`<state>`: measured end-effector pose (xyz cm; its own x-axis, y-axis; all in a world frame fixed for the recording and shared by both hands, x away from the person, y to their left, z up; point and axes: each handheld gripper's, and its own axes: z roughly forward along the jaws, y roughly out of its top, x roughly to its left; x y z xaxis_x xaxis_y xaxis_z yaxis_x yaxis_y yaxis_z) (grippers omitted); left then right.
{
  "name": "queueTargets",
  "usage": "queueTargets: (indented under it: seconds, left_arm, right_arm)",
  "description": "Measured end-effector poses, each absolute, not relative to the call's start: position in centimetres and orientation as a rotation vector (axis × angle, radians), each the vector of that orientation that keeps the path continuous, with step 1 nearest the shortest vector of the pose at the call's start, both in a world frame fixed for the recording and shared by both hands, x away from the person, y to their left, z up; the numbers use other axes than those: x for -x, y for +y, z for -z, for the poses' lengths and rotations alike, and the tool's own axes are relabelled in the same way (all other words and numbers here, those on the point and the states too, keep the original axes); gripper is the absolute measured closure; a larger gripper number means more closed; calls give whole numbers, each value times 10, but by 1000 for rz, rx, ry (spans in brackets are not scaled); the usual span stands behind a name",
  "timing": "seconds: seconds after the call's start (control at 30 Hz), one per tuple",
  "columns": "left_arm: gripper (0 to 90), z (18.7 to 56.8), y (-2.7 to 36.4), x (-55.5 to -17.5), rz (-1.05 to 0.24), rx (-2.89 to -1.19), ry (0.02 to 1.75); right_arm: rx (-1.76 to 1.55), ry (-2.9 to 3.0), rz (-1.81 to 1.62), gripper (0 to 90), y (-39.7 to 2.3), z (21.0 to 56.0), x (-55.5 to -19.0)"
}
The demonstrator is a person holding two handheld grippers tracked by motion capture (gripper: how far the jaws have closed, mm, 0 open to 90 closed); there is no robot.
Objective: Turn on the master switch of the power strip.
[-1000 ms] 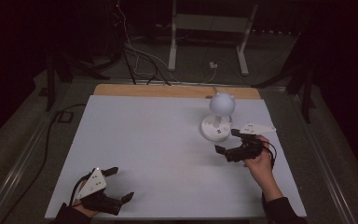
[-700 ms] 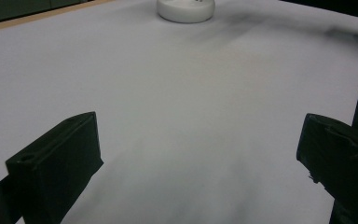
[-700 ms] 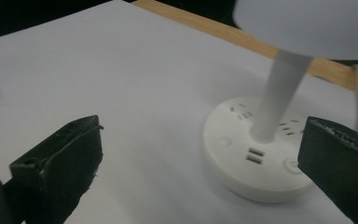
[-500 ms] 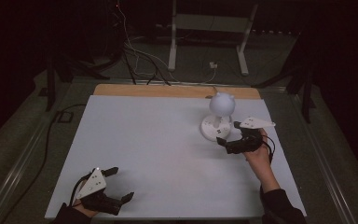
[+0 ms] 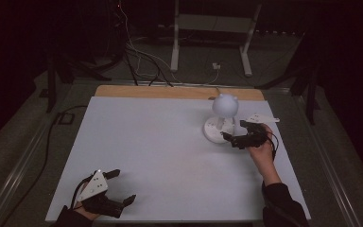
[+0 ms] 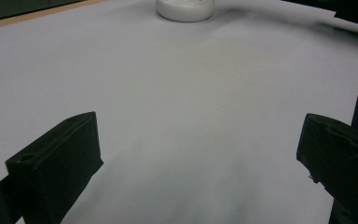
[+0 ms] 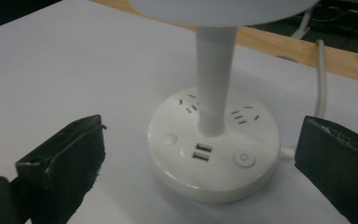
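- The white lamp (image 5: 221, 120) is seen right of centre in the high view, its round base (image 7: 213, 149) carrying sockets and a power button (image 7: 244, 159).
- The right gripper (image 5: 238, 135), jaws spread, is held just beside the base; a wrong button could be pressed, or the lamp tipped by its stem (image 7: 213, 79).
- The left gripper (image 5: 118, 189), also spread, is kept at lower left, well apart.

Black hand-held gripper (image 5: 240, 134), dark sleeve (image 5: 283, 208)

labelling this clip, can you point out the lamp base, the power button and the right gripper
lamp base (image 7: 214, 179), right gripper view, its front wall
power button (image 7: 244, 158), right gripper view, its centre
right gripper (image 5: 232, 132), high view, between its fingertips
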<state>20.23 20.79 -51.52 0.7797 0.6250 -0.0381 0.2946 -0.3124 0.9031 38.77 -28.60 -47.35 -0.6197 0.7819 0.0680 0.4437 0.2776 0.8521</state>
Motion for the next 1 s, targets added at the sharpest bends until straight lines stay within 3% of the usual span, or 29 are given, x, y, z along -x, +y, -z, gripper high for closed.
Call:
queueTargets:
  seconds: [0.3,0.5,0.63,0.73,0.83,0.87,0.9,1.0]
  left_arm:
    - [3,515,208,-203,-392,-1911,701]
    - [2,516,207,-202,-395,-1915,704]
    - [2,516,207,-203,-392,-1916,704]
    - [2,516,207,-203,-393,-1919,704]
    - [2,516,207,-203,-393,-1918,705]
    - [2,516,207,-203,-395,-1919,704]
    - [2,516,207,-203,-392,-1919,704]
    - [2,516,207,-203,-392,-1917,704]
  right_arm:
    - [-1162,2169,-1235,14,-286,479,-400]
    - [-1185,2150,-1202,75,-285,483,-409]
    - [-1190,2134,-1177,179,-285,487,-412]
    - [-1176,2104,-1164,352,-286,490,-412]
    - [-1178,2087,-1176,494,-288,492,-412]
    - [-1178,2087,-1176,494,-288,492,-412]
    - [-1174,2085,-1181,569,-289,493,-413]
    - [-1173,2087,-1182,618,-289,493,-413]
